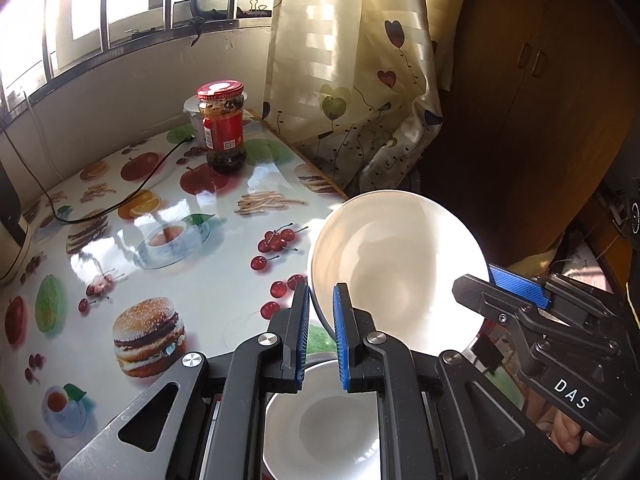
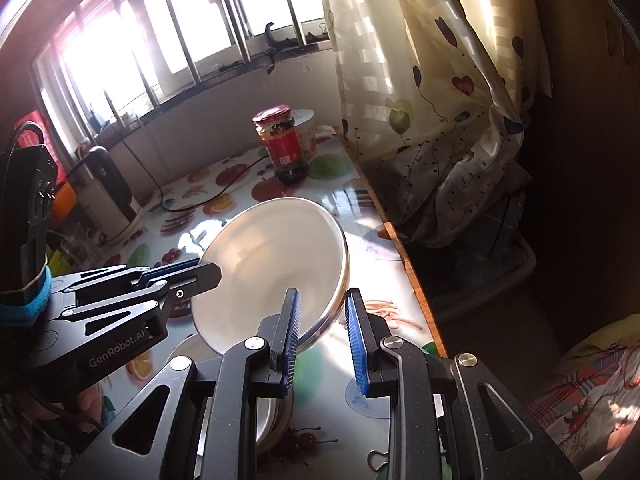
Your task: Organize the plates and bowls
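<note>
1. The left gripper [image 1: 321,334] has blue pads, and they are squeezed onto the rim of a white bowl [image 1: 400,268]. Only a thin gap is left between the pads, and the bowl's edge sits in it.

2. The right gripper [image 2: 322,338] is pinching the same white bowl [image 2: 276,268] on its other side. Its pads stand a bit wider apart, with the rim between them.

3. So both claws hold one bowl together — one on each side of the rim.

4. The bowl is up in the air and tipped, not flat. In the left wrist view its open side faces the camera.

5. Below the held bowl there is another white bowl [image 1: 320,432] resting on the table [image 1: 224,264]. In the right wrist view it looks like a small stack of dishes [image 2: 268,412], but I cannot tell how many.

6. The table has a shiny cover with pictures of burgers, cherries, apples and fries.

7. Farther back on the table stands a glass jar with a red lid [image 1: 221,128] — well apart from the bowls. A black cable [image 1: 132,196] lies across the table near it.

8. A cream curtain with hearts [image 1: 360,72] hangs beside the table's far edge.

9. A white and black kettle [image 2: 108,196] stands at the left of the table in the right wrist view.
</note>
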`<state>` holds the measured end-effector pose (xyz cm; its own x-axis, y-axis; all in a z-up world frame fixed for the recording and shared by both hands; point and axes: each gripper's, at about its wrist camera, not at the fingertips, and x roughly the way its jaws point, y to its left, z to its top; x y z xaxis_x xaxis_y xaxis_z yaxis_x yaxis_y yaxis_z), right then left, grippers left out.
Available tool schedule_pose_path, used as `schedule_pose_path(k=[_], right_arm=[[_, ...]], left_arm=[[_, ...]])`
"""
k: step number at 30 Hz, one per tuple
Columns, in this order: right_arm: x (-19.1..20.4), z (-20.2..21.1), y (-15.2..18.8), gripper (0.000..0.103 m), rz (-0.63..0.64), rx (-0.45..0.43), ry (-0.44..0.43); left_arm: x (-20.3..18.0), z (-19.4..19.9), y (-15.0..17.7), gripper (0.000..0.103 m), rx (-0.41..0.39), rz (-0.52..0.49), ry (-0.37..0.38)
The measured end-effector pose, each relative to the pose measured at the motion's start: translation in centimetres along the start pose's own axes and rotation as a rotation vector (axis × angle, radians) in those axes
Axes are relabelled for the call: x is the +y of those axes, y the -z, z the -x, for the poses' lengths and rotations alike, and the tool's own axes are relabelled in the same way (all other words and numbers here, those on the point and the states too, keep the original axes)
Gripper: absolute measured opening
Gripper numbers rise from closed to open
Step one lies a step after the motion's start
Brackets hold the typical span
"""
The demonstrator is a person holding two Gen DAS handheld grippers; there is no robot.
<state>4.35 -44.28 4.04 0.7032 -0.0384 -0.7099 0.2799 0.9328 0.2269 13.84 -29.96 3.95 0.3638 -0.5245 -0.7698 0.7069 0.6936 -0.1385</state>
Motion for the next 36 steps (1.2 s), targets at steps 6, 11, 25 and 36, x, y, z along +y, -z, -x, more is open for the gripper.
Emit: schedule_pose_path(k=[6,11,25,36], right_arm=[[0.9,1.0,0.7,0.023,0.007,-0.006,-0.009],[1.7,1.8,1.5,0.023,0.007,-0.01,-0.024],[3.4,2.3,3.9,0.023,0.015,0.012,-0.044],[3.8,2.9,4.9,0.023,0.008,0.009,-0.057]], left_arm=[[0.2,1.3,0.9,0.012,-0.011,0.006,-0.006],[0.4,2.3,1.9,0.012,-0.016,0.018,-0.013],[1.2,3.6,4.7,0.012,-0.015,0.038,-0.026],[1.1,4.5,5.9,0.012,-0.02,0.048,-0.028]])
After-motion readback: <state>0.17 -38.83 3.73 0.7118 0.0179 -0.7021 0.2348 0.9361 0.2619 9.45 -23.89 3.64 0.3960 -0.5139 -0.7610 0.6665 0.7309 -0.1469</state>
